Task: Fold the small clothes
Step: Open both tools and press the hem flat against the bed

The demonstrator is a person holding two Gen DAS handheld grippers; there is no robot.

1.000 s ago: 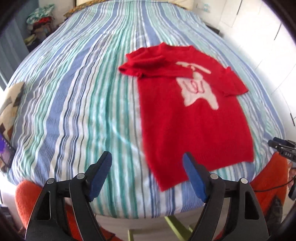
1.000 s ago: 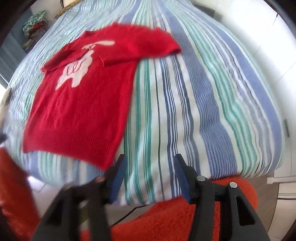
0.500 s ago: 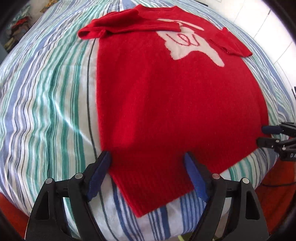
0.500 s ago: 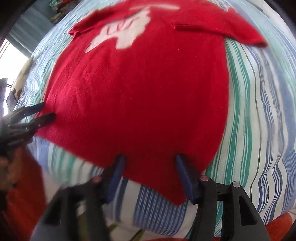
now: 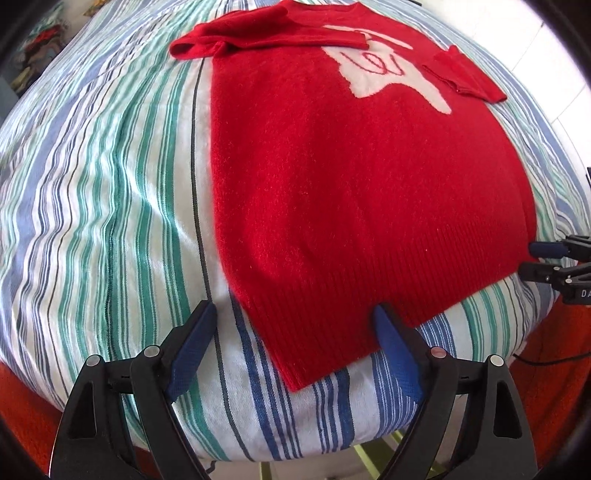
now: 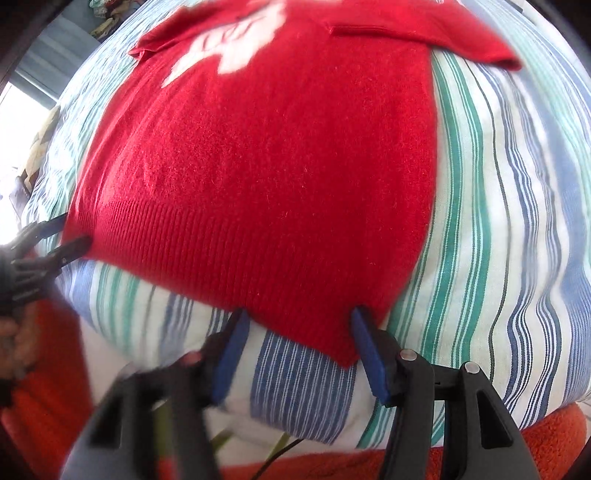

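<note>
A red knitted sweater (image 5: pixel 351 177) with a white figure on its chest lies flat on the striped bed (image 5: pixel 110 206), one sleeve (image 5: pixel 273 33) folded across the top. My left gripper (image 5: pixel 293 310) points down over the hem's left corner, its jaws opening; the corner lies between the fingers and the pads do not press on it. In the right wrist view my right gripper (image 6: pixel 299 314) stands open astride the hem's right corner of the sweater (image 6: pixel 277 177). Each view shows the other gripper at the far hem corner: the right gripper (image 5: pixel 546 258) and the left gripper (image 6: pixel 55 240).
The bed's near edge (image 6: pixel 295 402) drops off just below the hem, with orange fabric (image 6: pixel 554 439) beneath. A person's hand (image 6: pixel 14 343) shows at the left. A pile of clothes (image 5: pixel 40 40) lies far off at the top left.
Both grippers have come down and forward to the sweater's hem, which was well beyond them a second ago. The hem corners now lie between the fingers. Little has moved in the last half second.
</note>
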